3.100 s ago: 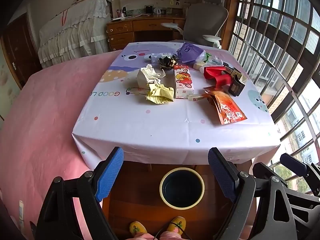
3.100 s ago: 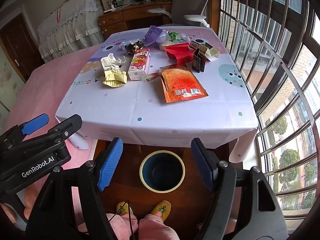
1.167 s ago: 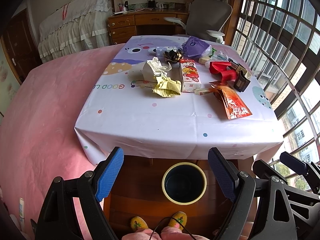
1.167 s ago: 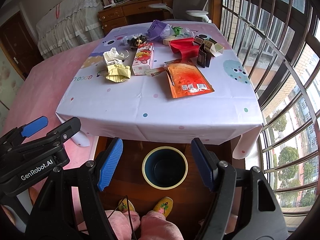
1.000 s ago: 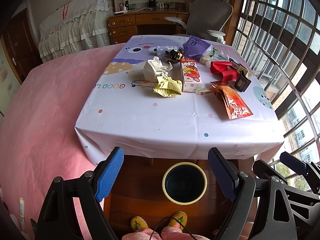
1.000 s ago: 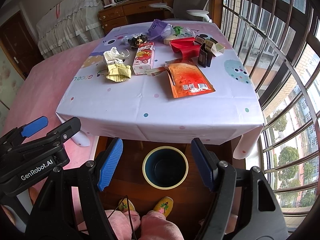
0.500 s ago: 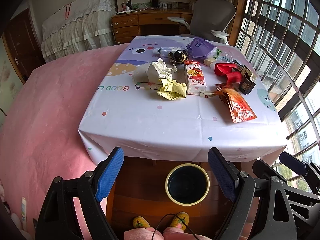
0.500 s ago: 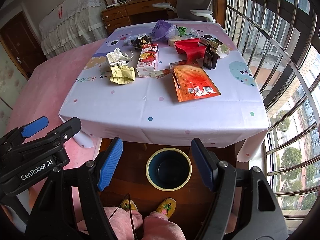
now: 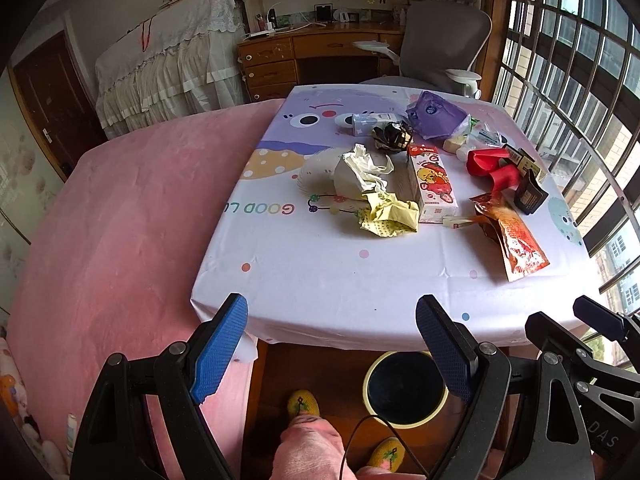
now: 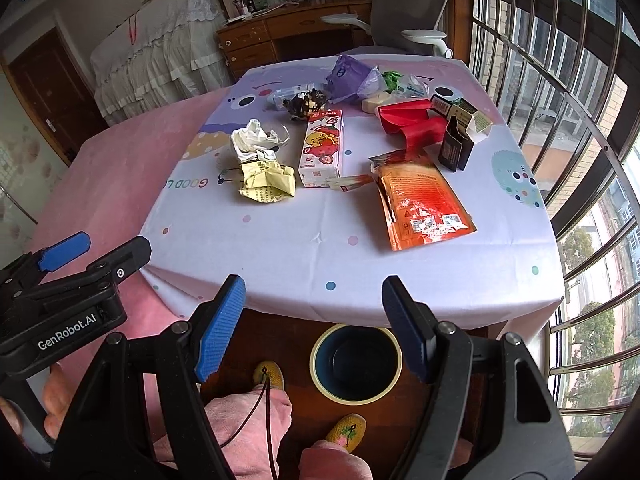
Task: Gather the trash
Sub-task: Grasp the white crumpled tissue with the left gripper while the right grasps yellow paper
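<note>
while both grippers, left gripper (image 9: pixel 331 348) and right gripper (image 10: pixel 313 326), are held open and empty, "good" is read on the glossy white printed tablecloth (image 10: pixel 288 248) beside a crumpled yellow paper wrapper (image 10: pixel 267 186).

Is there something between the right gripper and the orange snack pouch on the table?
Nothing visible. The right gripper hangs open before the table's near edge, and only bare tablecloth lies between it and the orange snack pouch. The other litter lies farther back or to the left.

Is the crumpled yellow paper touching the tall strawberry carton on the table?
Cannot tell. In the right wrist view the yellow paper nearly meets the carton; in the left wrist view its edge overlaps the carton's base, hiding any gap.
</note>
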